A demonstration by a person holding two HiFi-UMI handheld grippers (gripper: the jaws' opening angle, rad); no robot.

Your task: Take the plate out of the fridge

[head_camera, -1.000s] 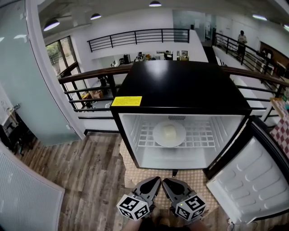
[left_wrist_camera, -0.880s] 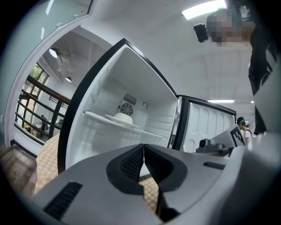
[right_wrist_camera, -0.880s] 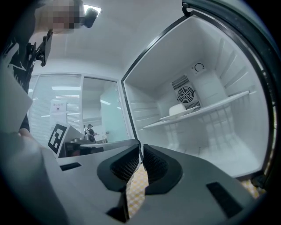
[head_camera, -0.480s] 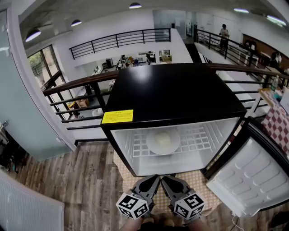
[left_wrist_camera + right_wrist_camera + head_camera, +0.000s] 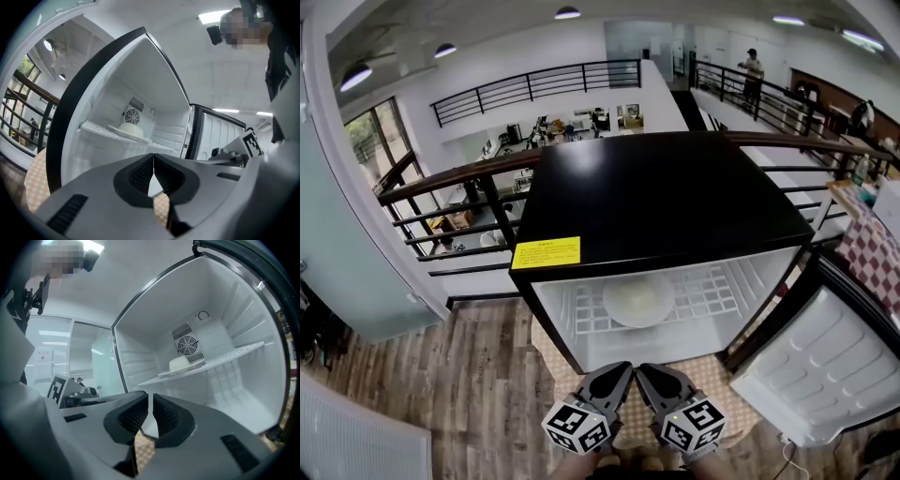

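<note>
A small black fridge (image 5: 666,197) stands open in front of me, its white-lined door (image 5: 820,361) swung out to the right. A white plate (image 5: 637,300) with a pale lump on it rests on the wire shelf inside, about mid-shelf. Both gripper views show that plate (image 5: 129,132) (image 5: 183,369) in front of the rear fan. My left gripper (image 5: 623,371) and right gripper (image 5: 647,372) hang side by side below the fridge opening, outside it and well short of the plate. Each is shut with nothing held: the left gripper (image 5: 153,160), the right gripper (image 5: 150,403).
A yellow label (image 5: 546,252) sits on the fridge top's front left corner. The fridge stands on a checkered mat (image 5: 712,370) over wood flooring (image 5: 459,384). A dark railing (image 5: 459,178) runs behind it. A person (image 5: 753,66) stands far off on the walkway.
The head view has shifted so the fridge sits a little lower and further left in frame. Both grippers stay shut and side by side below the opening.
</note>
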